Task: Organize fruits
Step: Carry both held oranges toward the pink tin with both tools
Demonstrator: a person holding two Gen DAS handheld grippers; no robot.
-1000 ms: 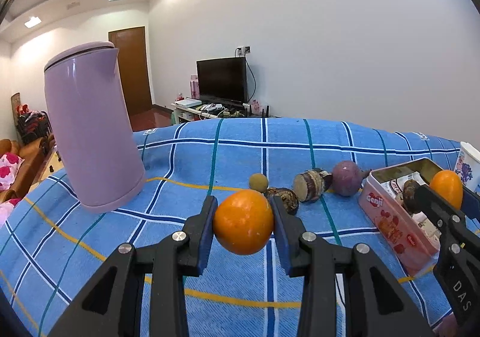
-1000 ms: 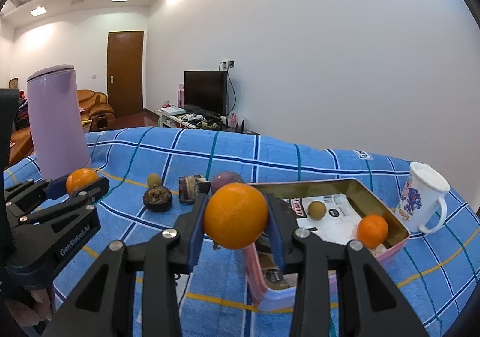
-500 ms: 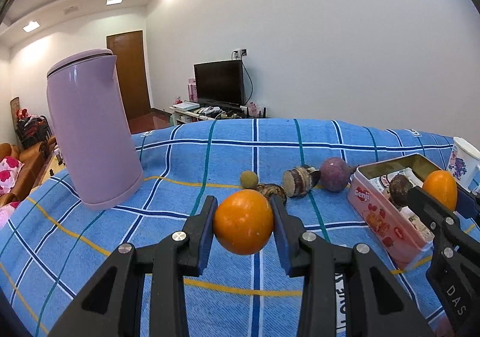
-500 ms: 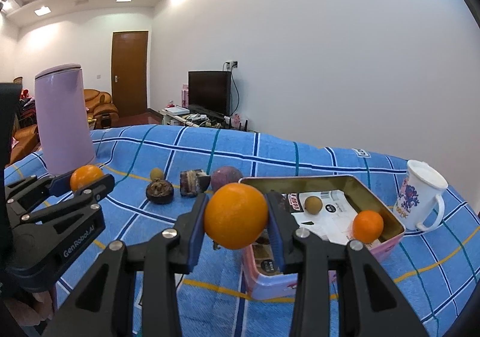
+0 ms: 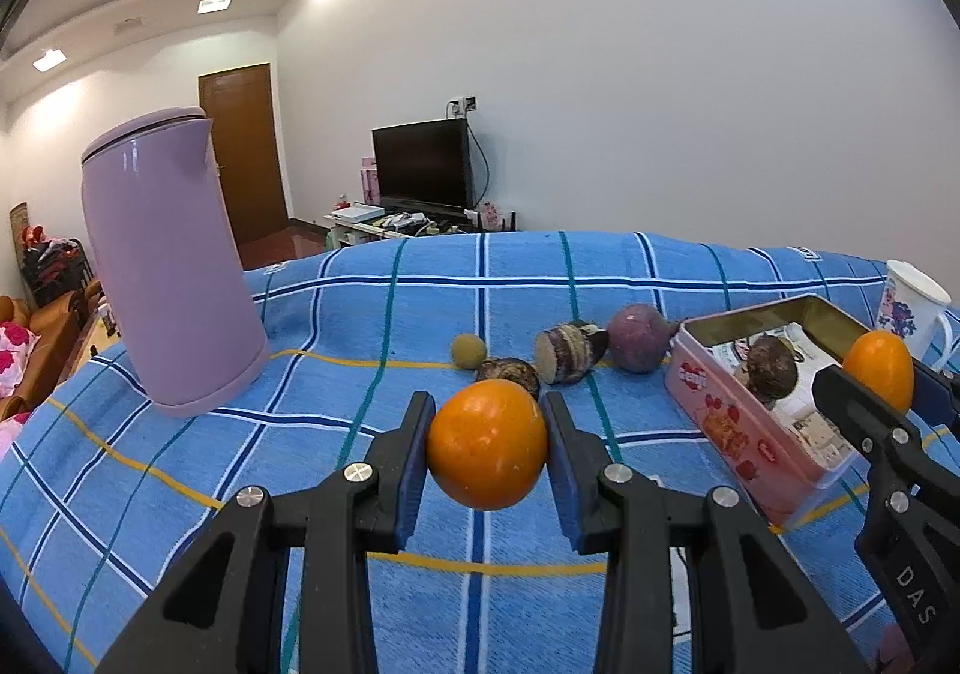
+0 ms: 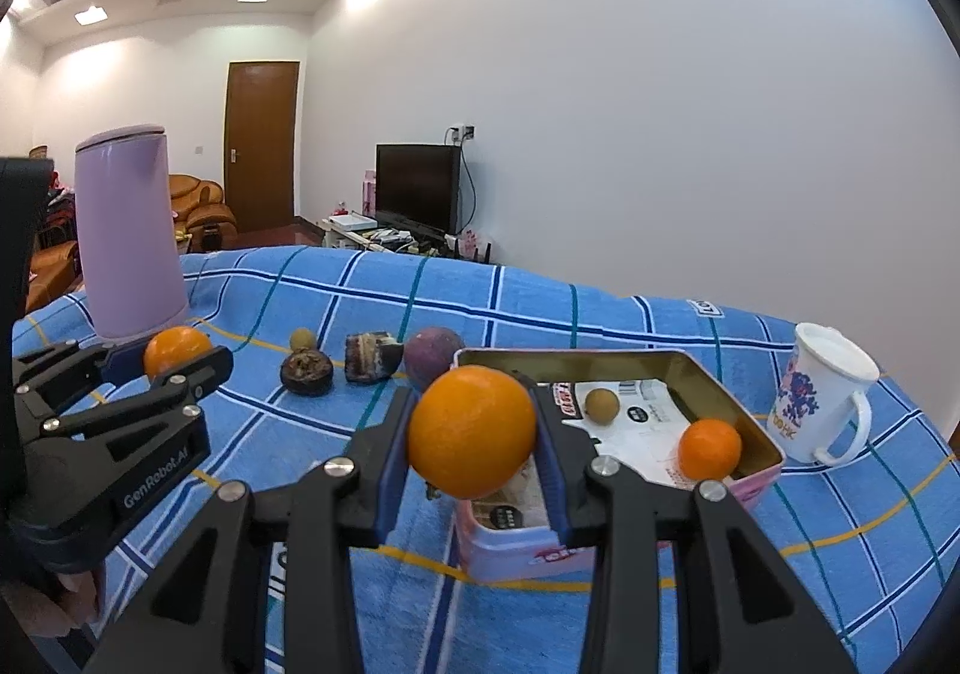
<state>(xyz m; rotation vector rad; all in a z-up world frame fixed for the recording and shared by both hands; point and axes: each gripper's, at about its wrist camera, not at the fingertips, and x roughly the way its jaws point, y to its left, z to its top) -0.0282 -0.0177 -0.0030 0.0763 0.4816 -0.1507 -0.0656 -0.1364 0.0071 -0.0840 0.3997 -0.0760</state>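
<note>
My left gripper (image 5: 486, 449) is shut on an orange (image 5: 487, 445), held above the blue checked cloth; it shows at the left edge of the right wrist view as the left gripper (image 6: 180, 359). My right gripper (image 6: 473, 434) is shut on a second orange (image 6: 471, 431) over the near end of the pink tin (image 6: 756, 422). The pink tin (image 5: 750, 440) holds a small orange (image 6: 710, 449), a little brown fruit (image 6: 602, 405) and a dark round fruit (image 5: 772, 368). On the cloth lie a purple fruit (image 5: 638, 338), a cut dark piece (image 5: 567, 353), a mangosteen (image 6: 307, 371) and a small tan fruit (image 5: 468, 351).
A tall lilac kettle (image 5: 168, 272) stands at the left on the cloth. A white printed mug (image 6: 822, 404) stands right of the tin. The cloth drops off at the far edge; a television and a door are beyond.
In the left wrist view the kettle, loose fruits and tin have shifted left, so my left gripper has slid sideways with its orange. The right gripper has stayed nearly still.
</note>
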